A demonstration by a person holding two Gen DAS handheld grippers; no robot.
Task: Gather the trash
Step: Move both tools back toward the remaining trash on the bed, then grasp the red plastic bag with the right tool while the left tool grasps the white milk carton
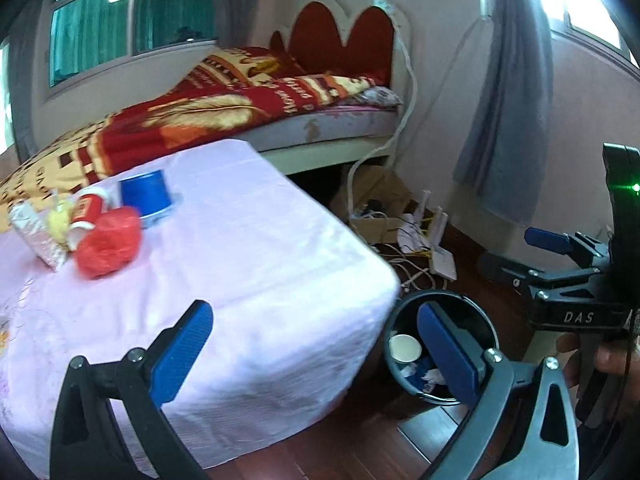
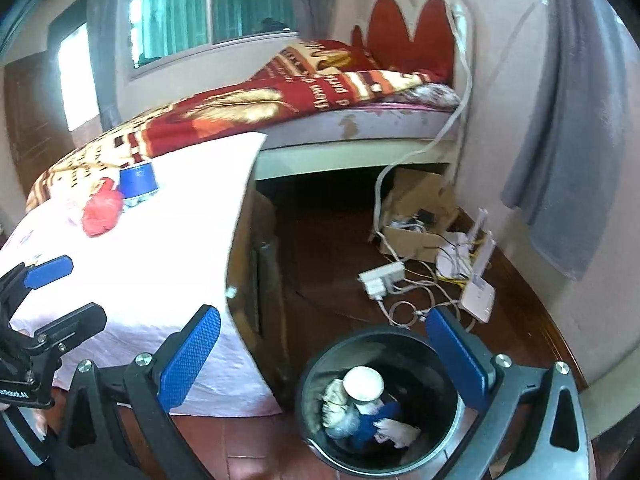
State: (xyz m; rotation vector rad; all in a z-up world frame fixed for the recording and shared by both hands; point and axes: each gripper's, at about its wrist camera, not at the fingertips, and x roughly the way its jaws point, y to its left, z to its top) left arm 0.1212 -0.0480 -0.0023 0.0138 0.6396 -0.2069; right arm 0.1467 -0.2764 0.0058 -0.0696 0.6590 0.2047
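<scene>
The desk (image 1: 248,248) stands in front of the bed (image 1: 320,128), which runs along the wall under the window (image 1: 132,20). On the far left part of the desk lies a group of trash: a cup on its side (image 1: 86,216), a crumpled bag (image 1: 108,242) just before it, a foil wrapper (image 1: 34,232) to the left, and a roll of tape (image 1: 146,194) behind them. On the floor, right of the desk's near corner, stands the bin (image 2: 380,404), with a paper cup (image 2: 363,383) and other scraps in it. Further back, beside the foot of the bed, a cardboard box (image 2: 416,216) sits on the floor, with a power strip (image 2: 380,278) and a router (image 2: 478,292) among cables before it. A curtain (image 2: 568,128) hangs at the right wall.
</scene>
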